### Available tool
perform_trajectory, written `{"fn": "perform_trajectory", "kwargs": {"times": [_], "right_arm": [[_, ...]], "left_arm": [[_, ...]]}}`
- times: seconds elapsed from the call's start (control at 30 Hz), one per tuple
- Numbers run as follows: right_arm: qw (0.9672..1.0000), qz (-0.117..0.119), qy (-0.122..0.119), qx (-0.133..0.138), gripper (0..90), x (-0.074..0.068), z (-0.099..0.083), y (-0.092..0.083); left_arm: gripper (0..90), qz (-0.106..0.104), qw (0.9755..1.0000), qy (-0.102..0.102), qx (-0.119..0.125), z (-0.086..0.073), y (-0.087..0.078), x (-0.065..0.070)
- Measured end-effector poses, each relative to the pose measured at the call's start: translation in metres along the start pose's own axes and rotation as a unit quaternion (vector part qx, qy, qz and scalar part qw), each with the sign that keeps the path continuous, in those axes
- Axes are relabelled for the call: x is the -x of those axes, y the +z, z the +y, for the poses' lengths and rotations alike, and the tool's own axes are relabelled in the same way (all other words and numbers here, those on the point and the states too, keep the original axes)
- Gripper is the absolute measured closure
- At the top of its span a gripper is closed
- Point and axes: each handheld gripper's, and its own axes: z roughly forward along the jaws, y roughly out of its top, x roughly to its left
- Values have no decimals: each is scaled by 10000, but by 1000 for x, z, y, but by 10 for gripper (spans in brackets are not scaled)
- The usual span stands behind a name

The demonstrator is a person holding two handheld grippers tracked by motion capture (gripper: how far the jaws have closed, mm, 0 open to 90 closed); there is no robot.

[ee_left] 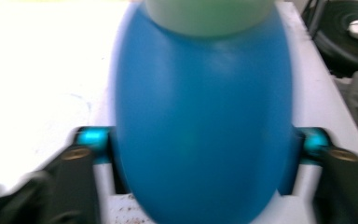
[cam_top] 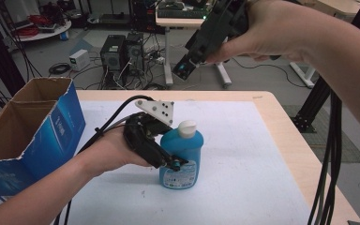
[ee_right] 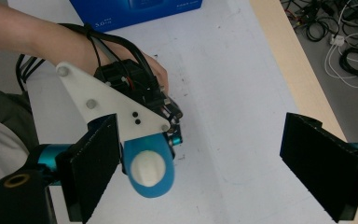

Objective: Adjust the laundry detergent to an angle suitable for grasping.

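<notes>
I have the left gripper (cam_top: 171, 161) around the blue bottle (cam_top: 182, 157), which stands upright on the white sheet (cam_top: 243, 154) covering the wooden table (cam_top: 286, 126), near the middle and a little right of the open cardboard box (cam_top: 33, 131). In the left gripper view the jaws sit on either flank of the bottle's (ee_left: 204, 121) belly, low down where the body is broadest; I cannot tell whether the pads press or merely flank it. I judge the low placement keeps it from tipping. The bottle is smooth, glossy plastic, oval in section, with a rounded white cap (cam_top: 186, 127). My right gripper (cam_top: 190, 65) hangs high above, jaws spread wide, looking straight down on the cap (ee_right: 148, 169).
</notes>
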Motion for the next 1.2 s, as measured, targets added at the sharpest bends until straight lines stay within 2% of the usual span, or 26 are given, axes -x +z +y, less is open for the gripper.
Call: {"fn": "perform_trajectory", "kwargs": {"times": [0.03, 0.07, 0.1, 0.2, 0.3, 0.4, 0.5, 0.53, 0.67, 0.7, 0.73, 0.8, 0.87, 0.9, 0.93, 1.03, 1.1, 1.2], "right_arm": [[10000, 9, -2, 1, 117, 0, 0, 0], [10000, 14, 10, -3, 117, 0, 0, 0], [10000, 19, 14, 5, 117, 0, 0, 0], [10000, 45, -43, 29, 116, 0, 0, 1], [10000, 76, -24, 3, 117, -1, 0, 4], [9999, 116, -49, -16, 117, -3, 0, 9], [9999, 160, -66, -5, 117, -4, 1, 13], [9998, 170, -73, -14, 117, -4, 1, 14], [9997, 204, -92, -27, 117, -6, 1, 19], [9997, 214, -107, -27, 117, -7, 2, 21], [9997, 229, -103, -38, 117, -7, 2, 22], [9996, 247, -129, -54, 117, -8, 2, 26], [9995, 279, -141, -97, 116, -9, 2, 30], [9994, 302, -152, -102, 117, -10, 2, 32], [9993, 318, -150, -120, 117, -10, 2, 35], [9990, 365, -168, -169, 117, -11, 2, 41], [9989, 380, -193, -193, 117, -12, 2, 44], [9988, 393, -183, -209, 116, -12, 3, 45]], "left_arm": [[245, 85, 9999, -68, -50, 0, -2, 1], [226, 116, 9998, -128, -17, 0, -6, 3], [226, 173, 9997, -172, -26, 1, -12, 5], [223, 519, 9982, -228, -169, 4, -34, 9], [186, 924, 9938, -494, -375, 6, -59, 8], [183, 1400, 9861, -650, -617, 7, -84, 2], [176, 1873, 9739, -917, -896, 8, -105, -9], [176, 1968, 9705, -986, -989, 8, -112, -13], [176, 2270, 9575, -1329, -1183, 6, -133, -28], [176, 2305, 9551, -1378, -1252, 7, -136, -31], [176, 2398, 9510, -1436, -1326, 7, -140, -34], [176, 2512, 9455, -1509, -1422, 9, -147, -41], [176, 2507, 9409, -1672, -1544, 10, -152, -47], [176, 2593, 9374, -1684, -1602, 11, -154, -49], [176, 2657, 9349, -1681, -1646, 11, -156, -51], [176, 2676, 9319, -1806, -1653, 12, -160, -54], [177, 2717, 9298, -1801, -1710, 13, -160, -55], [177, 2713, 9286, -1819, -1763, 15, -161, -56]]}}
